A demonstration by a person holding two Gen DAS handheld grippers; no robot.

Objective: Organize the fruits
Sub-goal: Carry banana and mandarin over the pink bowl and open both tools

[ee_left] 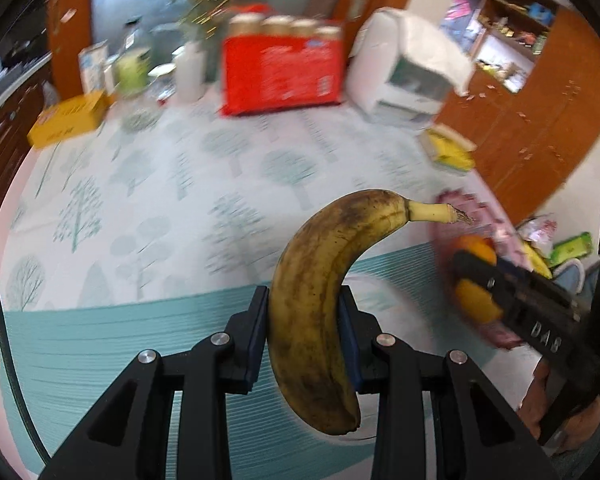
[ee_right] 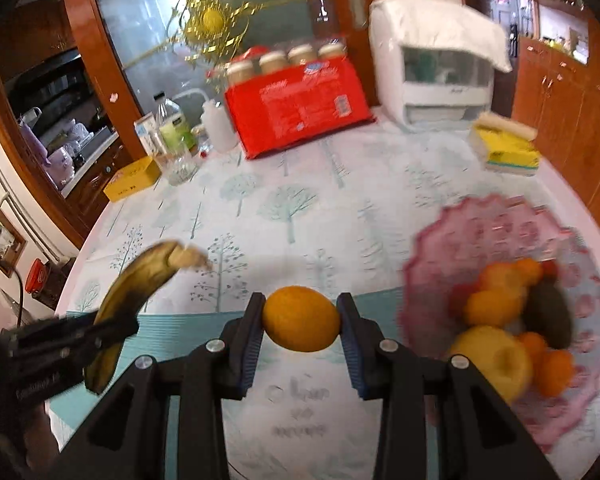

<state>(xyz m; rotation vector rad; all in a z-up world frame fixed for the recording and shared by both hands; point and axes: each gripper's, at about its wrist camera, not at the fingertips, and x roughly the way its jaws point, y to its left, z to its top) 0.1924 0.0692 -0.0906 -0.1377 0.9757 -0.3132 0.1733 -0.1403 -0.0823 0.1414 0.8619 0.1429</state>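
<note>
the banana (ee_left: 320,304) is overripe, its yellow skin heavily browned and speckled. the left gripper (ee_left: 304,336) clamps it mid-body above the table (ee_left: 160,208), long axis upright, stem curving up and right. the right gripper (ee_right: 300,320) squeezes an orange (ee_right: 301,318) just left of the pink fruit bowl (ee_right: 452,240).

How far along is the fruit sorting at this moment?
Done: several fruits already lie in the pink bowl. In hand: the left claw grips a banana, and the right claw grips an orange. Left: both must go into the bowl.
</note>
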